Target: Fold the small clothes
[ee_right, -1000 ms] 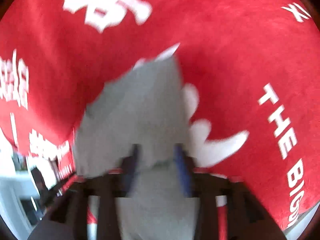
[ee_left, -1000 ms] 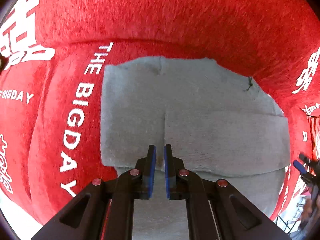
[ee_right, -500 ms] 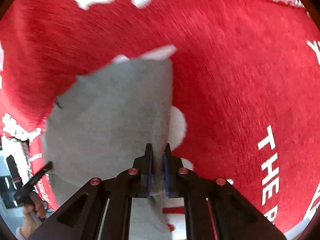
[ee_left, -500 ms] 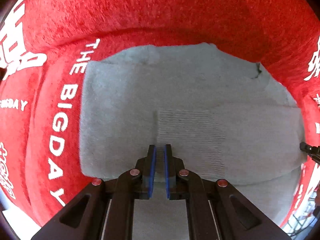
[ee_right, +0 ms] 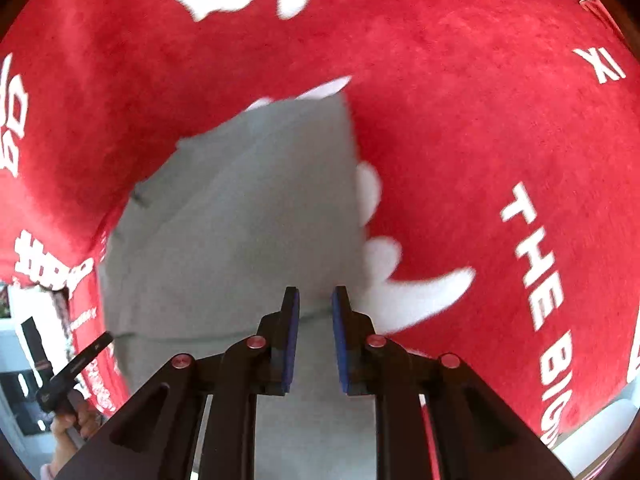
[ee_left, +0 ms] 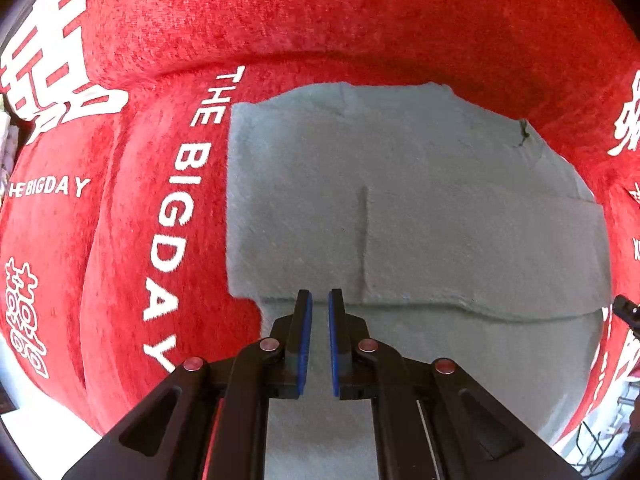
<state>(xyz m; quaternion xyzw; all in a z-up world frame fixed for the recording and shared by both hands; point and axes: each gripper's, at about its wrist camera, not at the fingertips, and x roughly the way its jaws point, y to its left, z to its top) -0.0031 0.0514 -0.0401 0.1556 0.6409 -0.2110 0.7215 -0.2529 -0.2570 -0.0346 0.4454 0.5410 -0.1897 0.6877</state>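
Surface: a plush red cloth [ee_left: 360, 20] printed with white characters and "THE BIGDAY" lettering covered the support.
Lying on it: a folded grey knitted garment [ee_left: 440, 208] lay flat at centre, its upper fold toward 3 o'clock.
Lettering: ran along the garment's 9 o'clock edge.

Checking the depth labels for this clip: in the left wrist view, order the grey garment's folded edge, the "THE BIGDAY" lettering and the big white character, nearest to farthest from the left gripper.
1. Folded edge of the grey garment: just beyond the left gripper tips.
2. "THE BIGDAY" lettering: on the red cloth, left of the garment.
3. Big white character: upper left corner.
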